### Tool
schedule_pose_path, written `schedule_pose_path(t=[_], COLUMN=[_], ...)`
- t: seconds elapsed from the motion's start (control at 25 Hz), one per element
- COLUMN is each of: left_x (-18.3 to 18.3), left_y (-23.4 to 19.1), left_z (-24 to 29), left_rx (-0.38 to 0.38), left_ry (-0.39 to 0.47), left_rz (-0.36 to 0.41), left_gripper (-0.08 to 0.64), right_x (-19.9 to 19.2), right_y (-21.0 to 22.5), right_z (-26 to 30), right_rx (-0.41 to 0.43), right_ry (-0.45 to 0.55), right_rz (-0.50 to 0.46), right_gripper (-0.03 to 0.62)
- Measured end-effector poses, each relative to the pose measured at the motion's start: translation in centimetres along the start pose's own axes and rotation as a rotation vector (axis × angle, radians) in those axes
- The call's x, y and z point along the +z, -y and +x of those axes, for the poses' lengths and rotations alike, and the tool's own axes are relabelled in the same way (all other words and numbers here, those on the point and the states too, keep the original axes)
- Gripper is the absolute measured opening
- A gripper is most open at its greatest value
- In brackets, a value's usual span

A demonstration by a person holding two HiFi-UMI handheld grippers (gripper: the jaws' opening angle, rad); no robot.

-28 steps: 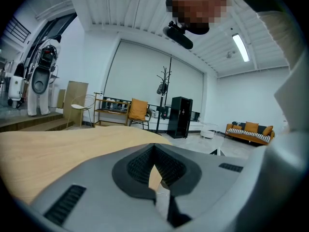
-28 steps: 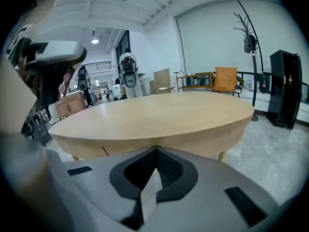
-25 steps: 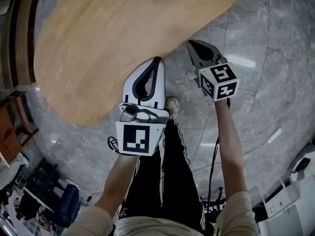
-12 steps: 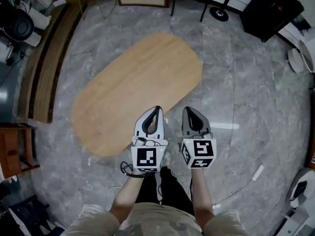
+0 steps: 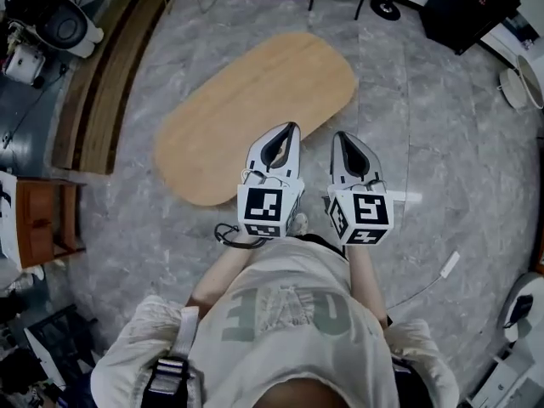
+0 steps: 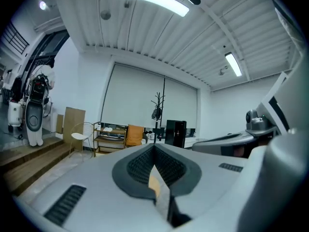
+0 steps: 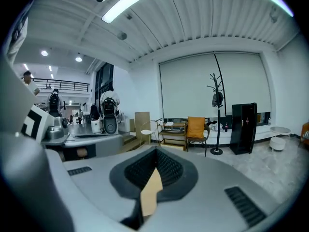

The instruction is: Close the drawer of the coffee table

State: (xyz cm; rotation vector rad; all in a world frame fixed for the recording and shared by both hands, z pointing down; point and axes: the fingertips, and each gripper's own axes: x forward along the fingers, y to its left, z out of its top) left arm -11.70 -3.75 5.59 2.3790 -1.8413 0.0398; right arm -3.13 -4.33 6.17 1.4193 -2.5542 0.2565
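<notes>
The coffee table (image 5: 255,109) shows only as an oval light-wood top on the grey marble floor; no drawer can be seen from above. Both grippers are held up level in front of the person's chest, side by side and apart from the table. In the head view my left gripper (image 5: 292,127) overlaps the table's near end and its jaws meet, with nothing held. My right gripper (image 5: 337,135) is just to its right, also shut and empty. In the left gripper view (image 6: 154,147) and the right gripper view (image 7: 155,151) the dark pads close to a point.
Wooden steps (image 5: 93,83) run along the left, with robot equipment (image 5: 47,15) beyond them. A small brown cabinet (image 5: 42,223) stands at the left edge, a black cabinet (image 5: 467,7) at the back right. A coat rack (image 7: 216,110) and an orange chair (image 7: 195,129) stand across the room.
Both grippers have risen from low beside the table's edge to chest height. The head camera has risen too, so the whole table top and the person's shirt show.
</notes>
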Motion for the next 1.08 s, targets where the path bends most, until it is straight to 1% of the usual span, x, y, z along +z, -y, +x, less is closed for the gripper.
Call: schedule_pose_path(t=[0.12,0.24,0.36,0.52,0.76,0.84,1.08], left_x=[-2.5,-3.4,-3.2,-1.9,-1.8,-3.2,-10.8], left_y=[0.3,1.1,1.5,2.0,2.8,3.5,6.3], left_z=[1.4,1.1,0.4,-0.9,0.1,1.9,12.7], left_rx=[0.002,-0.003,-0.009,-0.008,-0.014,-0.013,-0.012], left_ry=[-0.011,-0.016,-0.013,-0.002,-0.003,-0.014,-0.068], left_rz=[0.006,0.022,0.036,0.043,0.059,0.065,0.049], left_gripper=[0.009,0.009,0.009,0.009,0.009,0.009,0.009], right_x=[-3.1,-4.2,-3.9,-2.4,-2.3,-3.5,-9.9], right_y=[1.2,1.1,0.4,-1.0,0.1,2.0,11.7], right_z=[0.6,-0.1,-0.9,-2.1,-1.7,-1.0,5.1], right_rx=[-0.004,-0.004,0.010,0.027,0.021,0.010,0.014], right_ry=[-0.028,-0.033,-0.023,-0.011,-0.027,-0.047,-0.101], right_rz=[-0.004,-0.029,-0.042,-0.061,-0.067,-0.065,-0.060], right_gripper=[0.005,0.006,0.006,0.006,0.005,0.006,0.005])
